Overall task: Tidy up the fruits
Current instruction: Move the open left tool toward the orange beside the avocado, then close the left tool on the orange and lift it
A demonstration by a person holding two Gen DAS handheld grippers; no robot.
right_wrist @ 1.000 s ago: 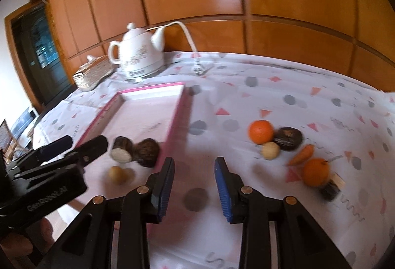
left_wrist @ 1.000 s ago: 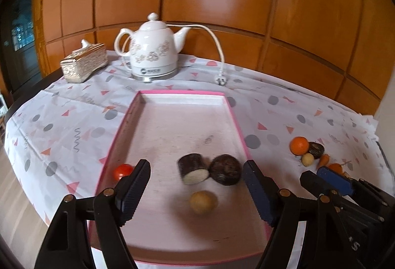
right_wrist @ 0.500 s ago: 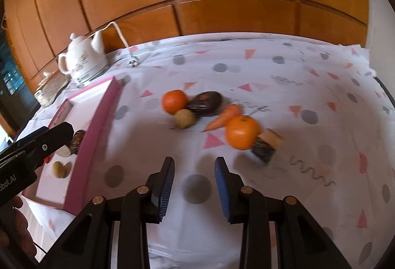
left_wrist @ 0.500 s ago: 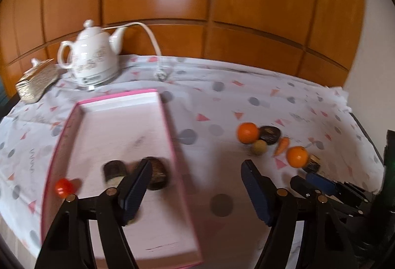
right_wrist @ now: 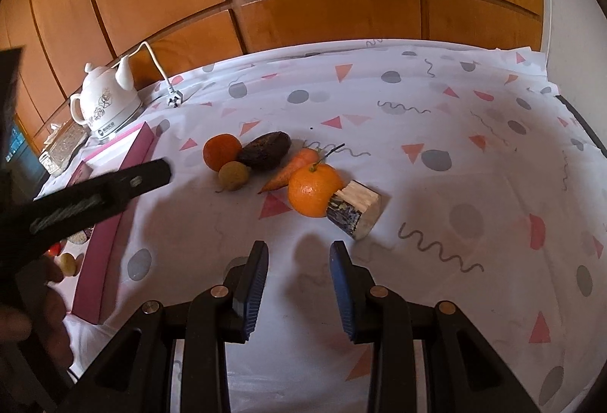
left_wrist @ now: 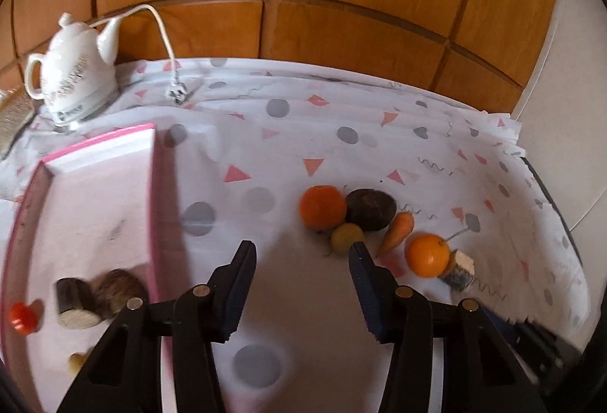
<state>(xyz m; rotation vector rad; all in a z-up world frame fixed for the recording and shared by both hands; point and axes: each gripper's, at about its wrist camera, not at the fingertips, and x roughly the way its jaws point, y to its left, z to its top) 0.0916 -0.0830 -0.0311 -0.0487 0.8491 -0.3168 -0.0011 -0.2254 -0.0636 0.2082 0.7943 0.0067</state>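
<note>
I've swung my left gripper (left_wrist: pixel 301 253) off the pink tray (left_wrist: pixel 153 208), jaws wide and empty, toward the fruit pile ahead: small yellow fruit (left_wrist: pixel 347 237) just beyond my right finger. My right gripper (right_wrist: pixel 298 257) hovers part-open, empty.

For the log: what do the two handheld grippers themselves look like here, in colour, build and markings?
Both are black plastic two-finger units. The left gripper and right gripper carry dark blue ribbed pads on the inner finger faces, with round silver pivot bolts along angular black linkages. In the right wrist view the left unit's side shows pale lettering, too blurred to read. No cables or sleeves show.
</note>
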